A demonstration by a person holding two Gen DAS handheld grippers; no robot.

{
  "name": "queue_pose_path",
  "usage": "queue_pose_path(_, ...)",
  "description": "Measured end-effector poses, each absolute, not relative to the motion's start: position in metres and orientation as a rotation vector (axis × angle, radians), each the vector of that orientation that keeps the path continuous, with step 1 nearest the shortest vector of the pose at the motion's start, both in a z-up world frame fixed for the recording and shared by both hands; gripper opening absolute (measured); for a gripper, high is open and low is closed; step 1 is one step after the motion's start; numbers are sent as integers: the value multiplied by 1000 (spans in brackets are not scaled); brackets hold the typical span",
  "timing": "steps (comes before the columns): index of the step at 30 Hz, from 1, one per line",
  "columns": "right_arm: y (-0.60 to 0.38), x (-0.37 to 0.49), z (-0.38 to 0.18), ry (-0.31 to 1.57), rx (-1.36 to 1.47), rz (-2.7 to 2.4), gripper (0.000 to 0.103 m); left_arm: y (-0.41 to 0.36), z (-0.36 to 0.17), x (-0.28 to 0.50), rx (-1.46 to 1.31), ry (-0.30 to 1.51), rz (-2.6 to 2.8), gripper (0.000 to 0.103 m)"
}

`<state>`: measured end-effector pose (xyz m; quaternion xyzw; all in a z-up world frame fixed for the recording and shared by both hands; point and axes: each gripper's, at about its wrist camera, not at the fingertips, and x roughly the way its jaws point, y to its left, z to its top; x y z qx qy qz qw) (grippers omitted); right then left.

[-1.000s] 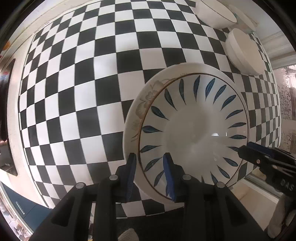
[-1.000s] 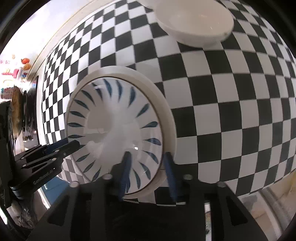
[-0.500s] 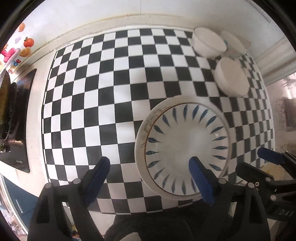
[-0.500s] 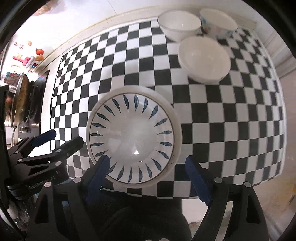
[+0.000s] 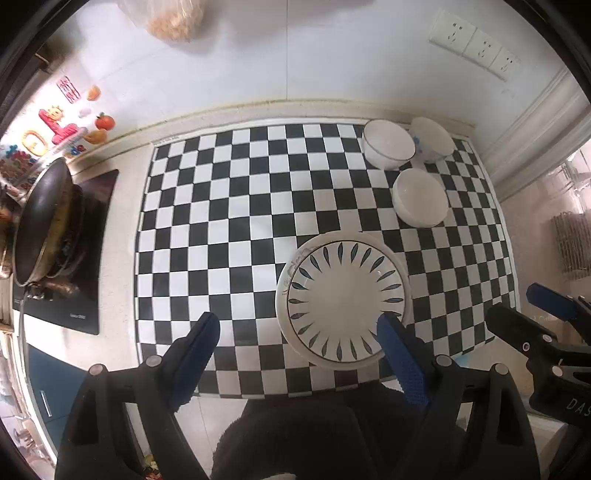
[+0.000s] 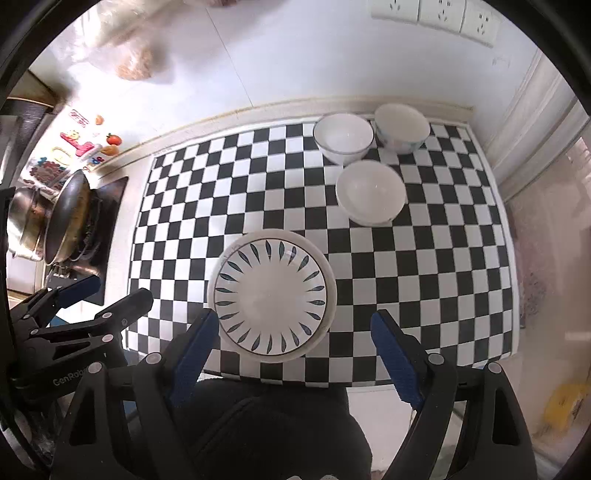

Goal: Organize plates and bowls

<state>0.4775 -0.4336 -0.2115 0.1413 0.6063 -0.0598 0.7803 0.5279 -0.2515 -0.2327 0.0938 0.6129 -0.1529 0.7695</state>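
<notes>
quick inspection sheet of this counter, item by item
surface: checkered mat covering the counter, flat.
job's things: leaf-pattern plate stacked on a larger white plate near the front edge; three bowls upright, grouped at the back right.
clutter: nothing seen on the mat.
grippers: left hand-held gripper open, nothing between its fingers; right hand-held gripper open, nothing held; both above the plates.
cables: nothing seen.
surroundings: wok on a cooktop to the left; wall sockets; stickers and a hanging bag on the wall.
</notes>
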Motion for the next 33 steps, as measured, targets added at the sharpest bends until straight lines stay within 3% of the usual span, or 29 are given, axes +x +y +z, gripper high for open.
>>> queue_pose_path(16,-446,466,-190,1296,336,-75,87,-256,-209,518,158,1351,-313,87)
queue_pose_path(23,-489,481,-200,1141,317,-167,87,-284,-224,543,146,1261,-309,87)
queue_pose_path(33,-575,528,-247,1104,325,-348,87,-348,-266,612,131,1200,-305,87)
